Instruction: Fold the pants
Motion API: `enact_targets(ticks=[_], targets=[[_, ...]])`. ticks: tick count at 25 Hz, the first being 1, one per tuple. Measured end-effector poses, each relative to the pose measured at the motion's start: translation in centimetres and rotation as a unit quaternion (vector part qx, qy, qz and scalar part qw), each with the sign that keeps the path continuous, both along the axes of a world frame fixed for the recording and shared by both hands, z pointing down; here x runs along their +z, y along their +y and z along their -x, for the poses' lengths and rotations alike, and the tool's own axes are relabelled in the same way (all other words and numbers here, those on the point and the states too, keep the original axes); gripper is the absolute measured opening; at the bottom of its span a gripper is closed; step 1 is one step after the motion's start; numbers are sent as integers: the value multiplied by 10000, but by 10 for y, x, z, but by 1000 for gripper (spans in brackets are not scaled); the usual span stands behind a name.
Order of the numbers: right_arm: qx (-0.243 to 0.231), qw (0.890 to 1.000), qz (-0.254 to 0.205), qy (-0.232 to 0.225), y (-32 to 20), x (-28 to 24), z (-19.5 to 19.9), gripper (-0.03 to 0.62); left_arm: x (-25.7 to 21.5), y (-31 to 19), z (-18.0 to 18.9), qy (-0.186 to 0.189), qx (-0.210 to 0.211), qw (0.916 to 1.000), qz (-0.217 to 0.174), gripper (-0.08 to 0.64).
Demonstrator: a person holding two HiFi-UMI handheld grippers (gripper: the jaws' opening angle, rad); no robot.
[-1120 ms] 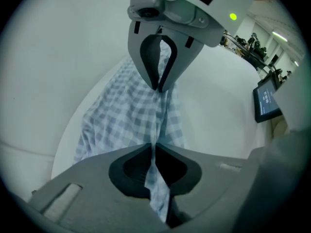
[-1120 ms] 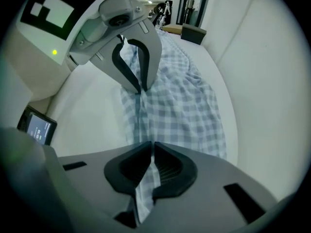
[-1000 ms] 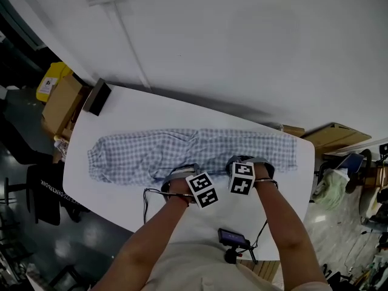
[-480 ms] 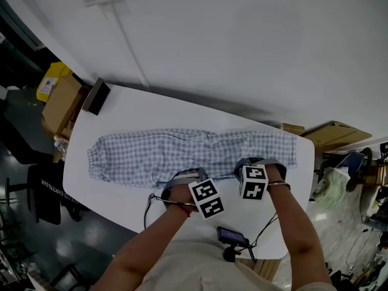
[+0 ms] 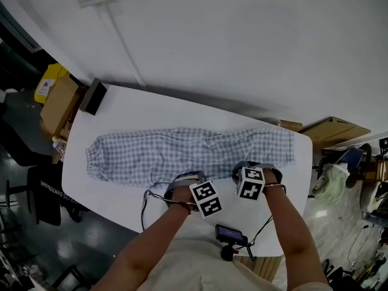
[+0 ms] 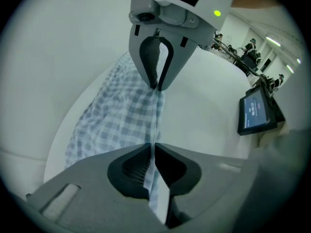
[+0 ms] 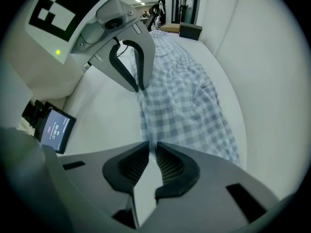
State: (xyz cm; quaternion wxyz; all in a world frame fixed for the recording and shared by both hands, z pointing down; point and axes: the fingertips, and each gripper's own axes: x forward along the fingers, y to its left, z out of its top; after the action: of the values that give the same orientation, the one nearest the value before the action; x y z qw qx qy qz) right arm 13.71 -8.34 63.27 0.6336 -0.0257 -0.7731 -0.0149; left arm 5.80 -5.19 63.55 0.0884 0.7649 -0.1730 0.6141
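Head view: a white table [image 5: 121, 108] carries the checked pants [image 5: 151, 156], which lie stretched out flat from left to right across its middle. Their near long edge reaches toward the person, and both tools stand on that edge, close beside each other.

The left hand-held gripper [image 6: 153, 149] is closed tight on the hem, and a thin strip of checked cloth is pinched between its pads. The right hand-held gripper [image 7: 150, 148] also has the hem between its pads. Its jaws have just been opening a little, so this grip looks looser, although the cloth fills the narrow gap. A small screen [image 5: 231, 235] lies on the table near the person, apart from the pants.

I judge that the step in hand is to straighten the pants by their near edge. The fold across the length is not yet made. The next move probably calls for letting go here, then taking one end of the pants and carrying it over the other end, with the edges kept level.
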Motion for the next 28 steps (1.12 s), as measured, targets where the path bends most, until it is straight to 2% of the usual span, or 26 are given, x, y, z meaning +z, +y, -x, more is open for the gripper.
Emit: enact_targets(ticks=[3, 5, 7, 9, 12, 15, 18, 23, 26, 28], targets=[[37, 9998, 193, 43, 6, -1, -5, 130, -6, 5, -4, 273, -38, 9992, 294, 55], [63, 9996, 280, -33, 9, -9, -4, 141, -16, 7, -8, 525, -60, 9977, 416, 117], [189, 9990, 355, -202, 8, -20, -4, 141, -32, 6, -10, 786, -40, 9959, 448, 126], [506, 9966, 445, -474, 1, -33, -7, 141, -50, -1, -7, 984, -32, 9943, 407, 126], [1229, 9889, 349, -763, -28, -49, -31, 138, -65, -31, 5, 905, -51, 9958, 140, 121], [1896, 9797, -89, -649, -69, -52, -73, 104, -66, -73, 20, 553, -78, 9982, -213, 92], [2622, 9630, -419, -449, -103, -49, -117, 100, -60, -105, 27, 262, -70, 9989, -394, 80], [3919, 9159, -731, -457, -146, -42, -180, 101, -41, -132, 28, -53, 72, 9985, -543, 80], [4210, 9029, -768, -389, -161, -36, -200, 101, -36, -141, 18, 118, 114, 9987, -477, 80], [4310, 8986, -756, -333, -170, -31, -205, 106, -39, -145, 5, 497, 5, 9981, -356, 80]])
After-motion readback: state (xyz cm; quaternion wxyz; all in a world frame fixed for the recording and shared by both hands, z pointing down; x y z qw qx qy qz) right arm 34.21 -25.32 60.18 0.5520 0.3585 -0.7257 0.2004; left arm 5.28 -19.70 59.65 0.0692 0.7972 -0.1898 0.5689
